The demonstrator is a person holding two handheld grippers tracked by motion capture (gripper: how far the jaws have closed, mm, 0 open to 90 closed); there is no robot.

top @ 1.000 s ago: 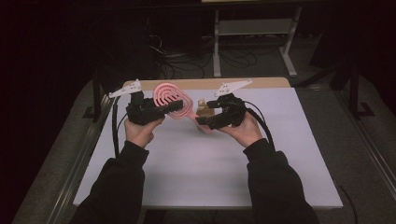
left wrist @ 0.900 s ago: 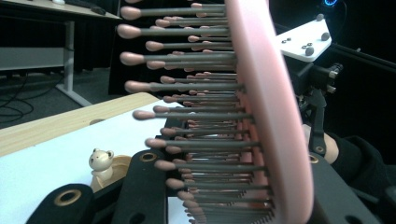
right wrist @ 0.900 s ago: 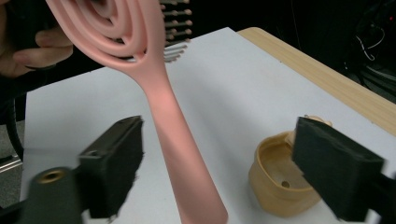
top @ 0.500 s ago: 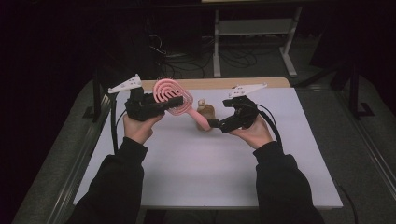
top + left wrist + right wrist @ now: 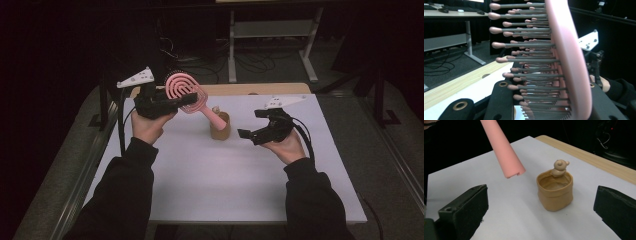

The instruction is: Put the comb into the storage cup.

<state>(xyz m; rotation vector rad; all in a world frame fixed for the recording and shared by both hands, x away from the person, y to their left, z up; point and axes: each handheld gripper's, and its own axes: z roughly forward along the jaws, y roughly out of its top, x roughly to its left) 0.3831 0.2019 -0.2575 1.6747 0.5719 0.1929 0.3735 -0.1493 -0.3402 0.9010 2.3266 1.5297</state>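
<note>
Pink brush [image 5: 186,90] is held up off the table at far left, clamped at its head by the left gripper [image 5: 175,102], jaws closed on it; in the left gripper view the bristles [image 5: 529,60] run sideways between the jaws. Handle [image 5: 502,150] slants down and right, its tip hanging just above and beside the tan cup [image 5: 220,126], not touching as far as can be judged. Right gripper [image 5: 250,135] is held right of the cup, jaws spread wide, just opened, nothing between them; the cup sits ahead between the jaws in the right gripper view, apart from both. Brush is judged light and stiff, smooth plastic, so the handle could slip; bristles give a bit, so a head grip may rock. Best hold judged at the head's rim or mid-handle. Cup [image 5: 554,191] looks soft, rubbery, thin-walled, light, with a small bear figure [image 5: 560,166] on its far rim; likely tipped or dented by a knock from the handle, so it is better pinched low across the walls. Cup stands mid-table, slightly far, on the white mat [image 5: 225,190]. Wooden strip [image 5: 260,89] runs along the far edge just behind it. Open room is ample near and right; the far edge is close.
</note>
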